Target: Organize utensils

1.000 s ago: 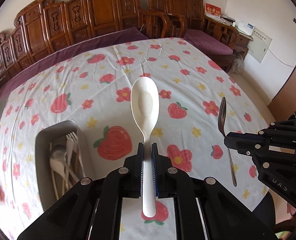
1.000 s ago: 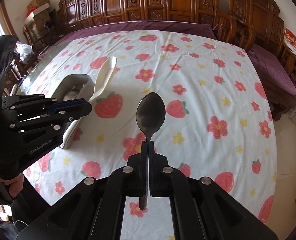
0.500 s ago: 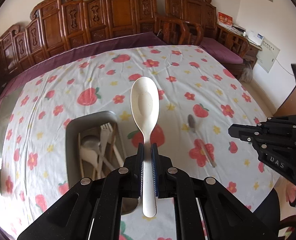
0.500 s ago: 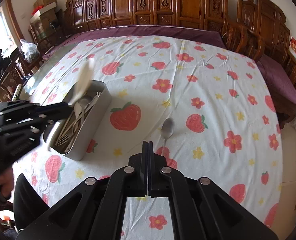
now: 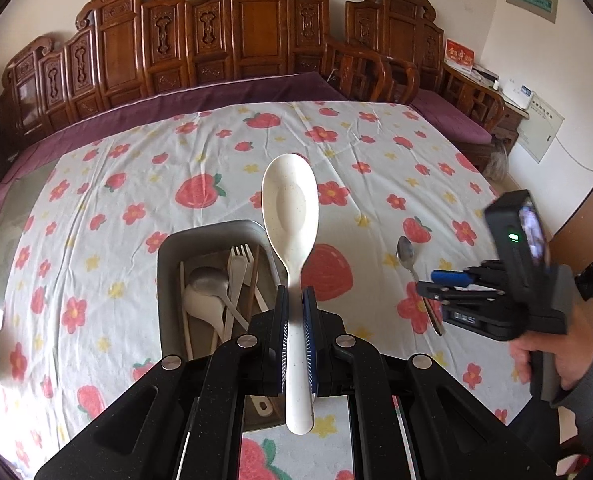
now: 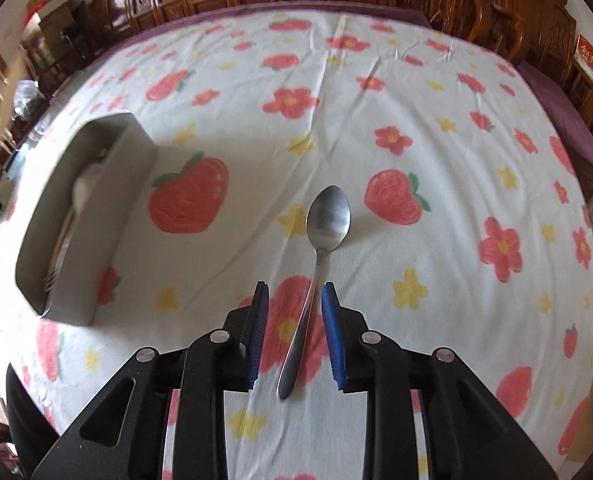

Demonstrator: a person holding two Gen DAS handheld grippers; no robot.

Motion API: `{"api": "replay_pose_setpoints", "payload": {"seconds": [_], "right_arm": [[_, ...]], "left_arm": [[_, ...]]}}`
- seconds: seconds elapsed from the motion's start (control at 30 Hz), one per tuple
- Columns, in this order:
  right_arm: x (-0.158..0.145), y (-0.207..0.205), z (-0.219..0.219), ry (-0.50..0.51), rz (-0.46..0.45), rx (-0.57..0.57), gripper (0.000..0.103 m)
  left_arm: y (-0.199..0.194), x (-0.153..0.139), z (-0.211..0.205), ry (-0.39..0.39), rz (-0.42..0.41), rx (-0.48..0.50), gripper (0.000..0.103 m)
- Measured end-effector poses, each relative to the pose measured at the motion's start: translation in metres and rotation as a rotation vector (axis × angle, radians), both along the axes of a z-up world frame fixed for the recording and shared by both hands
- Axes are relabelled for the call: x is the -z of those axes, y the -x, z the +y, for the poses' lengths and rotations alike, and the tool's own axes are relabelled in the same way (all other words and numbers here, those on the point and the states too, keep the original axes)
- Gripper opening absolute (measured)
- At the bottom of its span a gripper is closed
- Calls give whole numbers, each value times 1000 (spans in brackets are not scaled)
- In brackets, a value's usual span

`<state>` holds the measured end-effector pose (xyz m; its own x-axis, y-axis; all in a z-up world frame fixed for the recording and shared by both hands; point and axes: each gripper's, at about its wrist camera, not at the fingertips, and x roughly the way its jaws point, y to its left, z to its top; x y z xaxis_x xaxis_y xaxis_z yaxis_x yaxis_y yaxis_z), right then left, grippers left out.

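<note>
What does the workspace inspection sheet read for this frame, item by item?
Surface: strawberry-print tablecloth, wrinkled.
Job's things: white plastic spoon held above the grey utensil bin, which holds forks and ladles; metal spoon flat on the cloth.
Clutter: nothing seen.
Grippers: left tongs shut on the white plastic spoon's handle; right tongs open, straddling the metal spoon's handle without touching.
Cables: one wire along the wall by the panel.
Surroundings: carved wooden chairs, purple cushions.
</note>
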<state>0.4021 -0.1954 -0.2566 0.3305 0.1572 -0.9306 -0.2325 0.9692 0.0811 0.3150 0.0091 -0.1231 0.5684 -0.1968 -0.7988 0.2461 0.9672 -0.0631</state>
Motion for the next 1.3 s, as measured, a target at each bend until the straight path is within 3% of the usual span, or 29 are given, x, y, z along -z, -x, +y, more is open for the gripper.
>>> {"api": "replay_pose_setpoints", "payload": {"seconds": [0.13,0.27,0.3,0.33,0.53,0.77,0.97,1.07,1.3], "right_arm": [[12,-13,3,37,26,23,20],[13,-15,8,73,40,4,20],[13,-16,10,87,47,-1,17],[13,-17,9,96,57,11,4],[10,-10,9,107,62,14,0],[-12,7,10,101,14,-14,0],[-9,5,0,82,30,20,1],[-3,4,3,96,41,19,19],[12,7,0,101,109,54,19]], "left_arm": [[1,4,1,1,4,1,7],[1,6,6,5,6,-2,7],[2,7,7,5,6,-4,7],[2,8,8,6,7,-6,7],[2,8,13,20,4,-20,7],[1,16,21,12,16,-35,7],[3,17,25,18,18,-46,7],[4,17,25,16,14,-42,7],[6,16,26,23,13,-42,7]]}}
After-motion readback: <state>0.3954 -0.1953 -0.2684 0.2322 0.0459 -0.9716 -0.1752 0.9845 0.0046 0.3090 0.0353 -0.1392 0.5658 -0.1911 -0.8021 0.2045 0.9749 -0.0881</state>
